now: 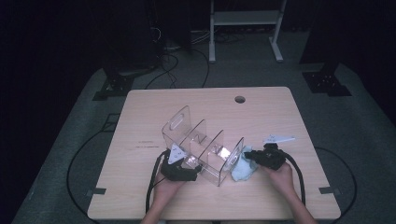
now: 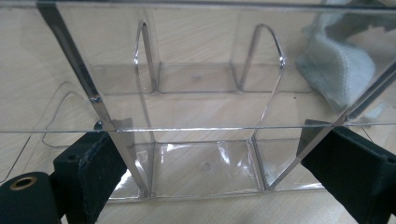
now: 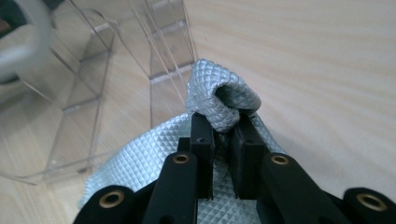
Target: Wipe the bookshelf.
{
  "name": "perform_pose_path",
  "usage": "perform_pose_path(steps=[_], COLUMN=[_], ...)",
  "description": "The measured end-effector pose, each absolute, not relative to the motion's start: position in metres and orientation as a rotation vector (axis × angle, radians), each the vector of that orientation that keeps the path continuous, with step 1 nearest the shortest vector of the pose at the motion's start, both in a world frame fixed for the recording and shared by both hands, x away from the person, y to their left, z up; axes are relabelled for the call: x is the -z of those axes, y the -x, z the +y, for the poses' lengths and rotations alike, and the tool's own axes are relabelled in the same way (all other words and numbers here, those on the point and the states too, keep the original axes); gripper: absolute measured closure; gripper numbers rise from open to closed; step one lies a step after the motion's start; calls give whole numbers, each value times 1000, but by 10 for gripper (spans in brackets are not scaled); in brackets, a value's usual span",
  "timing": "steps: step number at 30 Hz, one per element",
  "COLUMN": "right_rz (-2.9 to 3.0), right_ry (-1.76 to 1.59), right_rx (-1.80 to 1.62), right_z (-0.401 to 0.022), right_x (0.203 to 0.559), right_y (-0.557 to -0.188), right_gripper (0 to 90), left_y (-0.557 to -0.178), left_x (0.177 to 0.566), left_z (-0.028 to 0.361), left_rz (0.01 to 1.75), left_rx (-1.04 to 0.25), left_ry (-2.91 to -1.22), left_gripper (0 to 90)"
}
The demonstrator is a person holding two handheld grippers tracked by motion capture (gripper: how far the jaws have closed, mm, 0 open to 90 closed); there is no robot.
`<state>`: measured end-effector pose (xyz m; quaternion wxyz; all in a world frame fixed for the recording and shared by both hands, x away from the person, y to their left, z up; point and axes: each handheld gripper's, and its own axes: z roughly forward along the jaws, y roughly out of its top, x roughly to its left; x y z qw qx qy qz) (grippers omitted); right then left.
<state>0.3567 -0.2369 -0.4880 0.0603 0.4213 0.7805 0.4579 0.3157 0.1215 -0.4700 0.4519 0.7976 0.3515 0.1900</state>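
Note:
A clear acrylic organizer (image 1: 201,140) with several upright dividers stands in the middle of the wooden table (image 1: 154,107). My left gripper (image 1: 190,168) is at its near left end. In the left gripper view its jaws stand wide, one pad against each side edge of a panel of the organizer (image 2: 201,74), so my left gripper (image 2: 212,133) grips it. A light blue textured cloth (image 1: 243,169) lies on the table against the organizer's right end. My right gripper (image 1: 249,156) is shut on a raised fold of that cloth (image 3: 224,93), pinched between the tips of my right gripper (image 3: 223,123).
A round cable hole (image 1: 240,99) sits near the table's far edge. Cables trail from both grippers over the near edge. A white frame (image 1: 245,18) and dark stands are on the floor behind the table.

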Motion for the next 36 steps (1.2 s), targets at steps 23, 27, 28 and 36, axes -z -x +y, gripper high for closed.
perform_pose_path(steps=[23, 27, 28, 36], right_rz=[2349, 2399, 2416, 2363], right_ry=[-1099, -1153, -1162, -1128], right_rx=[-1410, -1370, -1348, -1399], right_z=[-225, -223, -222, -220], right_x=[460, 484, 486, 474], right_y=[-334, -338, -338, -334], right_gripper=[807, 807, 806, 806], left_y=[-316, -316, -316, -316], left_x=[471, 471, 471, 471], left_z=[120, 120, 120, 120], left_rz=[877, 878, 876, 881], left_rx=[-476, -477, -476, -475], left_ry=[-1963, -1962, -1962, -1960], left_gripper=[81, 81, 81, 81])
